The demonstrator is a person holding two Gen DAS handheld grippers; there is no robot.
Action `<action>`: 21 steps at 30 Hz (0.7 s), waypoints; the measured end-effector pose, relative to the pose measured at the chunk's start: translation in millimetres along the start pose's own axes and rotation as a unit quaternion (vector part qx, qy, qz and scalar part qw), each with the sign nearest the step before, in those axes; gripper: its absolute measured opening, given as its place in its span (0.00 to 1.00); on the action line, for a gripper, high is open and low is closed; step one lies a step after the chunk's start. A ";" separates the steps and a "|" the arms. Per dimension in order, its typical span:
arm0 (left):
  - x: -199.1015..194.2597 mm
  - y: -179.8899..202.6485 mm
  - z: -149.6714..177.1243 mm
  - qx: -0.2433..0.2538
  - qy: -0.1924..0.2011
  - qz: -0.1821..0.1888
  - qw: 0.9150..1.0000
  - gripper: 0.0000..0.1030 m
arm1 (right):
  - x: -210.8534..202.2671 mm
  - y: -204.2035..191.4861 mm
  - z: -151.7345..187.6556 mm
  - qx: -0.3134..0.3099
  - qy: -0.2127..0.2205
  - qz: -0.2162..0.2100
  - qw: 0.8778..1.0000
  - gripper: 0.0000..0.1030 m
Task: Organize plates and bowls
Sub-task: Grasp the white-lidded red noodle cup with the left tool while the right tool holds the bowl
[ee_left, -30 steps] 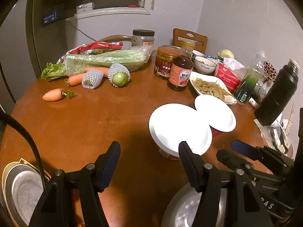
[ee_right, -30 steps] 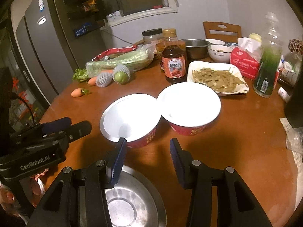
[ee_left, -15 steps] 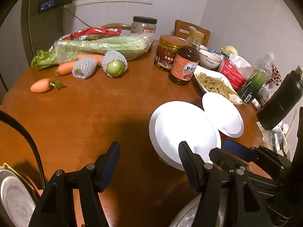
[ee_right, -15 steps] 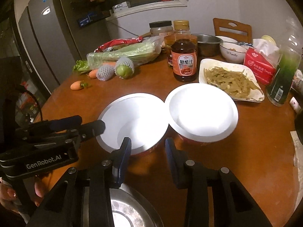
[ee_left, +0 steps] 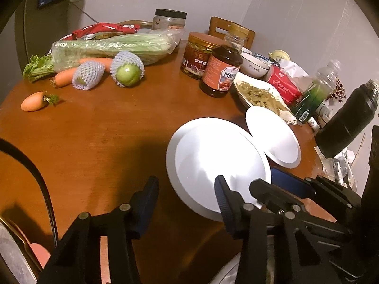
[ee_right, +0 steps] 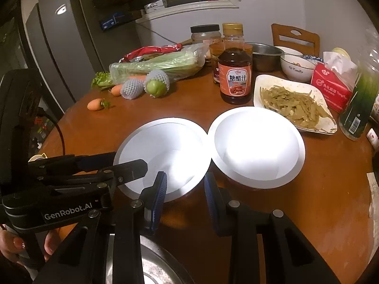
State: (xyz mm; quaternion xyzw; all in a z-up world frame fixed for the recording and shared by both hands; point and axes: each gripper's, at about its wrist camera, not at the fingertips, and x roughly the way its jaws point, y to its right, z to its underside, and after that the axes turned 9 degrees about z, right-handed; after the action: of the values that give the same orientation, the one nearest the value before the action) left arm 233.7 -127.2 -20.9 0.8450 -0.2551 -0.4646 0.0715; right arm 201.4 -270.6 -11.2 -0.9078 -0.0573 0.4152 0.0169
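Two white disposable bowls with red sides stand side by side on the round wooden table: the left bowl [ee_right: 163, 153] [ee_left: 213, 165] and the right bowl [ee_right: 255, 146] [ee_left: 272, 137]. My left gripper [ee_left: 187, 196] is open, its right finger over the left bowl's near rim; it also shows in the right wrist view [ee_right: 113, 168]. My right gripper [ee_right: 184, 189] is open and empty, just in front of the gap between the bowls. A steel bowl [ee_right: 146, 267] lies below it at the table's near edge.
A plate of green beans [ee_right: 293, 101], a sauce bottle [ee_right: 234, 75], a white ceramic bowl [ee_right: 297, 67], a steel pot [ee_right: 265, 55], a tissue pack [ee_right: 331, 85], a green bottle [ee_right: 360, 108] and a black flask [ee_left: 348, 120] crowd the right and back. Celery [ee_left: 113, 47], carrots and netted fruit lie back left.
Both grippers have moved forward toward the two white bowls, which now look larger and closer. The right gripper's fingers have narrowed a little. Nothing was grasped.
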 end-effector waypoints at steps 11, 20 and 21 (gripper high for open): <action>-19.0 4.3 6.1 0.010 0.016 -0.011 1.000 0.42 | -10.3 -11.2 1.5 -0.014 0.011 -0.010 1.000 0.30; -43.1 12.0 10.9 0.022 0.038 -0.016 0.999 0.42 | -32.7 -20.0 3.6 -0.024 0.032 -0.010 0.999 0.29; -45.6 13.0 11.9 0.022 0.040 -0.016 0.999 0.42 | -36.3 -20.8 4.0 -0.025 0.035 -0.009 0.999 0.29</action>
State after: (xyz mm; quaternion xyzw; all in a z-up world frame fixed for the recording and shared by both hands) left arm 199.2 -114.3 11.3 0.8680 -0.2490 -0.4259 0.0554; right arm 173.0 -254.3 15.0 -0.9214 -0.0750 0.3813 0.0001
